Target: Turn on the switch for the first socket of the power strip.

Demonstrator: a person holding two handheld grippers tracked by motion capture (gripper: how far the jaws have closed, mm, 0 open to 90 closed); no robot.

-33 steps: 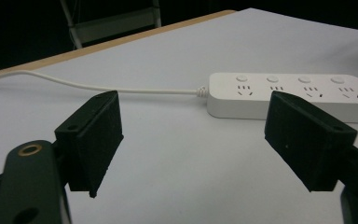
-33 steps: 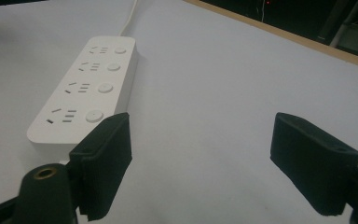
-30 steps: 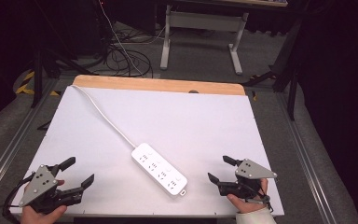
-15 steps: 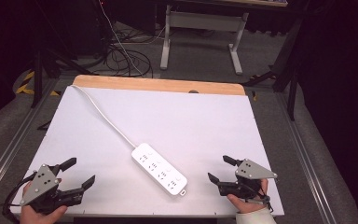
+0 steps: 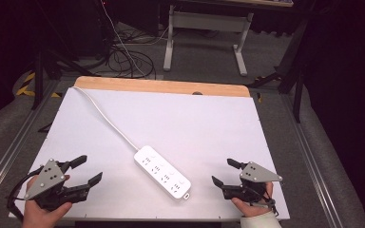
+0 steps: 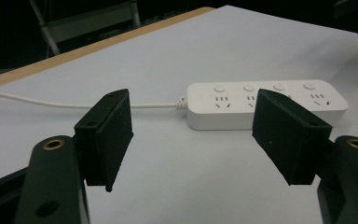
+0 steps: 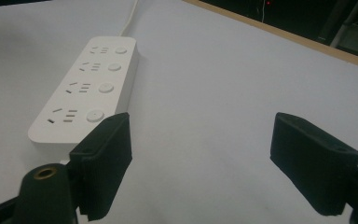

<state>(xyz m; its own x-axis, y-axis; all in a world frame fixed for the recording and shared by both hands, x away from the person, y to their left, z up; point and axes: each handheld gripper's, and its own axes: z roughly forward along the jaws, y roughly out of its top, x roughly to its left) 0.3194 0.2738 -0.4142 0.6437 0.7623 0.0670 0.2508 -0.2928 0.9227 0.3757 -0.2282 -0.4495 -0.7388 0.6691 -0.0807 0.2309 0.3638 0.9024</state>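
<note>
Power strip (image 5: 163, 172) on table (image 5: 209, 118), grippers apart

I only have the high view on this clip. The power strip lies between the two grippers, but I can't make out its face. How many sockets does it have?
Observer: Four. The right gripper view shows the power strip with four socket groups, each with a round button beside it.
Operator: Is anything plugged into it?
Observer: No. In the left gripper view all four sockets are bare, and only the strip's own white cord leaves its end.
Operator: Is either gripper touching it?
Observer: No. The left gripper has its jaws wide apart with bare table between them and the strip lying beyond; the right gripper is also open, with the strip off to the side of one jaw.
</note>
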